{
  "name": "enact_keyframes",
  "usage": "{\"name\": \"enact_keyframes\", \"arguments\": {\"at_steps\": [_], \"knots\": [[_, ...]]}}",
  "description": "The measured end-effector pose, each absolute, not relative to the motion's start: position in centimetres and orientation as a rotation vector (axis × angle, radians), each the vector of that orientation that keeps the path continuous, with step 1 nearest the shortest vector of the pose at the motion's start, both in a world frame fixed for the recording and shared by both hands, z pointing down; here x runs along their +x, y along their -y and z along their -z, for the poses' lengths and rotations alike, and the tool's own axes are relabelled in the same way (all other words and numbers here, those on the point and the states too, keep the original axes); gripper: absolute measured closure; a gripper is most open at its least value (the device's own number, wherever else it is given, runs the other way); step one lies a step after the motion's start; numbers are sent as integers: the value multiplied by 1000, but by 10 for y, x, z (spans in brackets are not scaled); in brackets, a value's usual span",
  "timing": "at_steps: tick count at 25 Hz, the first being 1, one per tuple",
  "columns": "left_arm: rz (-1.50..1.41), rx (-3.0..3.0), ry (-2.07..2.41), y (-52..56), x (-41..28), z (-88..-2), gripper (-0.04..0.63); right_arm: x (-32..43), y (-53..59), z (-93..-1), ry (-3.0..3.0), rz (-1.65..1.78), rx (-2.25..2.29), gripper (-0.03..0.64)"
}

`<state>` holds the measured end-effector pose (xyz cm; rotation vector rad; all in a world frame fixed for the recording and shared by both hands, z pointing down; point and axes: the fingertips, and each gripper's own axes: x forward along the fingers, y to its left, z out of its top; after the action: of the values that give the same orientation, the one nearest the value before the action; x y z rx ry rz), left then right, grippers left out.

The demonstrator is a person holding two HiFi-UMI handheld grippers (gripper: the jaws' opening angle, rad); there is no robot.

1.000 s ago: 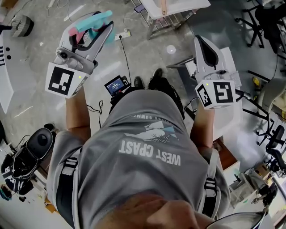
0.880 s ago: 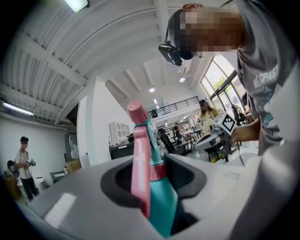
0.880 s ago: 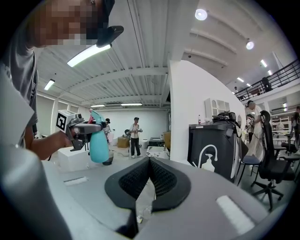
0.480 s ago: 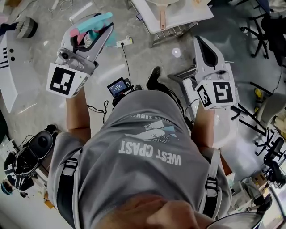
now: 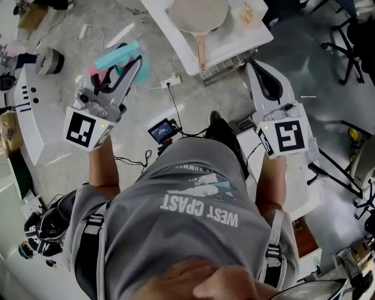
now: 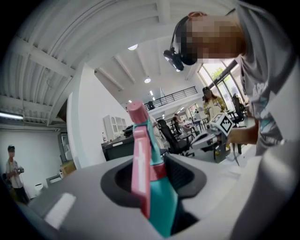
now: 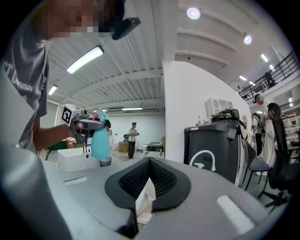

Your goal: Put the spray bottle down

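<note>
The spray bottle point(image 5: 115, 57) is up in the air in my left claw point(image 5: 124, 69). Its teal body and pink trigger are pinched between the pads, and the head pokes out past the tips. From the right gripper view, the bottle's body hangs below that claw, over the floor. My right claw point(image 5: 253, 65) is pressed together with nothing in it. Ahead of both claws there's a white table point(image 5: 240, 38) with a pale round pan point(image 5: 198, 13) on it.

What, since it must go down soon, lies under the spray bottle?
Grey floor, by the head view; the white table stands apart, to the right. The spot straight beneath is hidden by the bottle and the left hand-held gripper.
</note>
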<state>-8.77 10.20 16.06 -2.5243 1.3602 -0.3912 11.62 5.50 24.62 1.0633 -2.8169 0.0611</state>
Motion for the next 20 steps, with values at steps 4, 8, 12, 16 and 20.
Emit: {"name": "enact_keyframes", "arguments": {"at_steps": [4, 8, 12, 16, 20], "knots": [[282, -2563, -1305, -77, -57, -155, 448, 172, -27, -283, 2721, 4, 1107, 615], [260, -2585, -1400, -44, -48, -171, 448, 174, -15, -312, 2746, -172, 1118, 615], [302, -2580, -1374, -28, -40, -149, 448, 173, -6, -292, 2782, -203, 1123, 615], [342, -2520, -1326, -17, -39, -133, 448, 162, 2, -278, 2800, -188, 1124, 615], [306, -2526, -1311, -1, -52, -135, 448, 143, 12, -277, 2784, -176, 1114, 615]]}}
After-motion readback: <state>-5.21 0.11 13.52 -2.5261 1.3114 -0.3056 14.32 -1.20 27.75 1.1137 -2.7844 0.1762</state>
